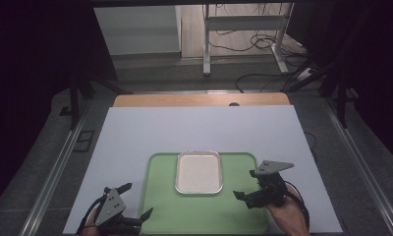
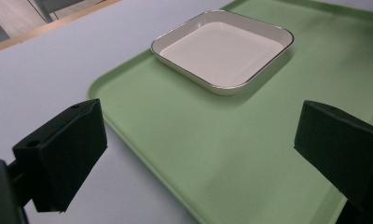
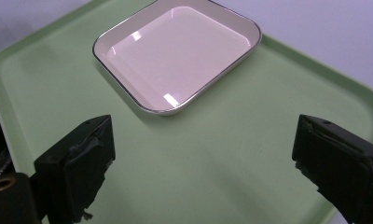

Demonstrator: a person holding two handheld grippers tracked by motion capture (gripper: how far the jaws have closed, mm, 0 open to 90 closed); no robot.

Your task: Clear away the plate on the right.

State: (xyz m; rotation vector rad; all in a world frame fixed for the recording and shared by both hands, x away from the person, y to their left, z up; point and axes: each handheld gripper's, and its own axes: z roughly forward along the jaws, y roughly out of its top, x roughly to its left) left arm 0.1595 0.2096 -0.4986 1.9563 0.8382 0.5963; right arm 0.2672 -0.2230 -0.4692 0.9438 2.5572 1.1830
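Observation:
A pale green tray [image 1: 160, 206] lies on the near middle of the table. On its far half sits a shallow white square dish [image 1: 199, 172] with a thin dark rim, and nothing lies in it. My left gripper [image 1: 141, 197] hovers at the tray's near left corner, open, with nothing between its jaws. My right gripper [image 1: 244, 183] hangs over the tray's right side, also open and holding nothing. In the left gripper view the dish [image 2: 222, 46] lies ahead on the tray [image 2: 175, 116]. In the right gripper view the dish [image 3: 175, 51] lies ahead past the open right gripper [image 3: 203, 154].
A white sheet [image 1: 199, 128] covers the table, with a wooden edge [image 1: 199, 100] showing at the back. Beyond it stand a metal frame [image 1: 207, 44] and loose cables [image 1: 263, 42] on the floor. Dark curtains close in both sides.

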